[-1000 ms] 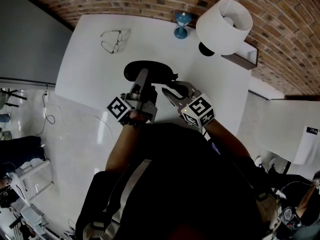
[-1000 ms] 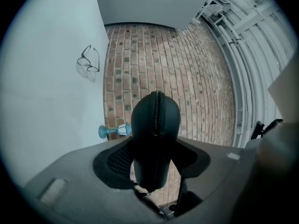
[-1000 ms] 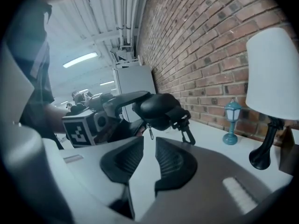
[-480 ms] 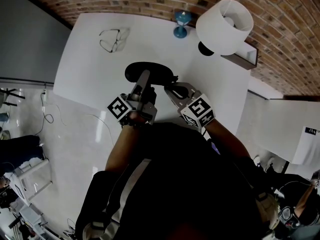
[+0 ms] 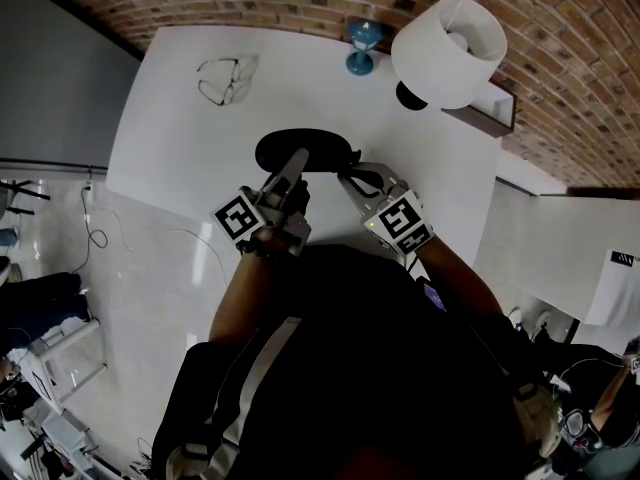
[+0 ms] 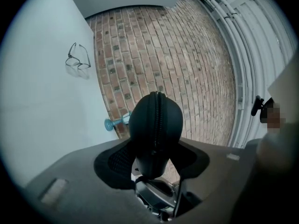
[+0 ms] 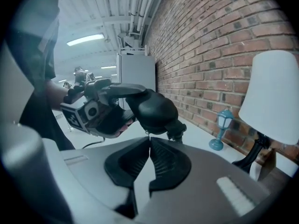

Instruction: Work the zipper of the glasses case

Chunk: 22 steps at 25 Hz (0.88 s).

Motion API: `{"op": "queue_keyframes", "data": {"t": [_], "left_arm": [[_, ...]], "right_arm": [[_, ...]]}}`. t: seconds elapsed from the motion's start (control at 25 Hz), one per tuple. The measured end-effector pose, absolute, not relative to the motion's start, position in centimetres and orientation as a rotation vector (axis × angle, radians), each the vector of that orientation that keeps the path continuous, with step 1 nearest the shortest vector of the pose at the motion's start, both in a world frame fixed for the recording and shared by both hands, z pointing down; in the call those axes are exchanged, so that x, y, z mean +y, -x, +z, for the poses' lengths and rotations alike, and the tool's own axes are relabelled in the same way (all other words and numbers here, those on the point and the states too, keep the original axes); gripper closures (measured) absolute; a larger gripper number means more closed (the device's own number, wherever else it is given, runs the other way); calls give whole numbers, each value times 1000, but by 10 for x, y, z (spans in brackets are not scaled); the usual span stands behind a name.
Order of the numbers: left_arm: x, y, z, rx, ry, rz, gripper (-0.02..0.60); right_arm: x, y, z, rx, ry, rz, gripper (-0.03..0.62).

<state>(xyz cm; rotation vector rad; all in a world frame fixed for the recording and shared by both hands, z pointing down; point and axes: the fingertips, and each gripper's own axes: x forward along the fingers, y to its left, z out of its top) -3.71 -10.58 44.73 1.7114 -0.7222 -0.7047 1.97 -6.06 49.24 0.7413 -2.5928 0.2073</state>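
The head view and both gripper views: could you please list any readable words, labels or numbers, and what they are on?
No text can be read.
Dark mark on the white box: too small to read.
Left marker cube and right marker cube: square patterns, no letters.

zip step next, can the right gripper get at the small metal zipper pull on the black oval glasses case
Probably yes: left gripper holds the case up, its pull hanging right at the right gripper's shut tips.
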Motion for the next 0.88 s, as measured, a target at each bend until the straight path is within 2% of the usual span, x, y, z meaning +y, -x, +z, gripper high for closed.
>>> {"op": "queue_keyframes", "data": {"t": [0.4,0.64,0.88], "left_arm": [[-92,35,451,-651,-1775,-611,362],[-82,30,457,-607,-1849,-473,363],[-83,33,452,-604,-1858,-537,349]], "right_arm": [[-65,-31,487,-2516,-721,8,588],[-58,-37,495,-2400,-649,-252,588],[-50,-33,491,-2411,-610,-280,591]]}}
